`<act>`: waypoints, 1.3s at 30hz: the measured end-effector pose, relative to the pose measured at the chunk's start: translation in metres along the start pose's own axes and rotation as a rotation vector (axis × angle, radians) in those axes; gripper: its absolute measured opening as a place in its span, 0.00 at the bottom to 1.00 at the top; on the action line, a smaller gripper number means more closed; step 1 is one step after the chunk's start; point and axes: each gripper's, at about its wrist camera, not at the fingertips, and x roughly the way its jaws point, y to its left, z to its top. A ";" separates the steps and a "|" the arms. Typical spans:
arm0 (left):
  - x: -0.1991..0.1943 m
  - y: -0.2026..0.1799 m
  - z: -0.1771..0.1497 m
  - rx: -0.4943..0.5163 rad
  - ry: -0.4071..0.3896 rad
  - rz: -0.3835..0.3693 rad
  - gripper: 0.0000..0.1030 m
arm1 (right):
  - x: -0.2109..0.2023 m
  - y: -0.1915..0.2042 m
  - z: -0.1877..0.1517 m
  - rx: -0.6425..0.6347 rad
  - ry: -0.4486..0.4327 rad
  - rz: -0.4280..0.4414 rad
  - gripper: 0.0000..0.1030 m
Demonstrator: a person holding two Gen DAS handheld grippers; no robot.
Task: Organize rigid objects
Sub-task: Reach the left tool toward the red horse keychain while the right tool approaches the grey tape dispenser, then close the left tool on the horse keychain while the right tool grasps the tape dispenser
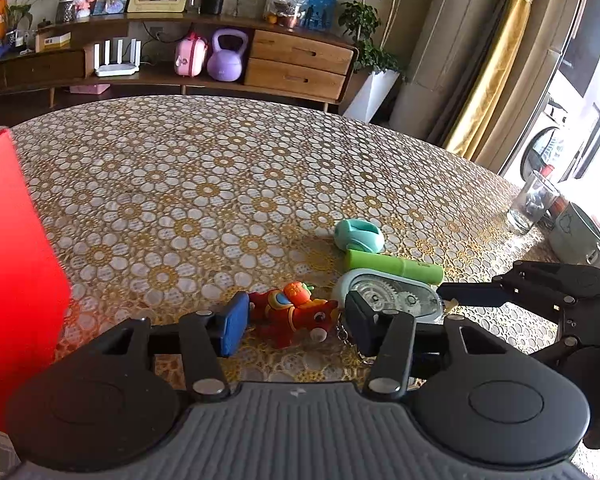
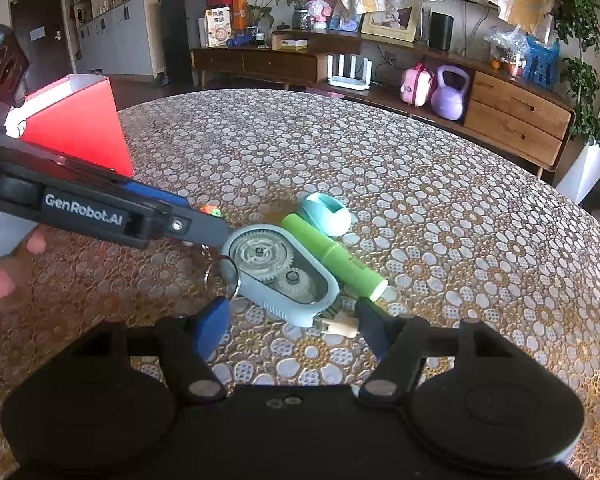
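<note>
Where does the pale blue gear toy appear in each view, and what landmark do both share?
Left wrist: gear toy lower right of centre, behind the right fingertip.
Right wrist: gear toy at centre, just beyond the fingertips.
Shared landmark: green cylinder beside it.

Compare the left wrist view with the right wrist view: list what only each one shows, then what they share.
Only the left wrist view shows the red horse keychain toy whole, lying between the left gripper's pads, and a clear glass cup at the table edge.

Only the right wrist view shows a person's hand, the metal key ring and the red box's open top.

Both show the gear toy, green tube, teal holder and patterned tablecloth.
</note>
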 end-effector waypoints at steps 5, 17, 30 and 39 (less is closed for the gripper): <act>-0.009 0.013 -0.003 -0.018 -0.006 -0.002 0.46 | -0.007 0.011 0.001 -0.023 0.004 0.088 0.57; -0.018 0.018 -0.007 0.026 -0.019 0.003 0.41 | 0.016 0.011 0.009 -0.047 -0.041 0.045 0.59; -0.022 0.017 -0.011 0.021 -0.017 0.008 0.40 | -0.001 0.028 -0.002 0.075 -0.101 -0.034 0.41; -0.050 0.010 -0.028 0.019 0.021 -0.005 0.40 | -0.049 0.055 -0.025 0.203 -0.120 -0.132 0.40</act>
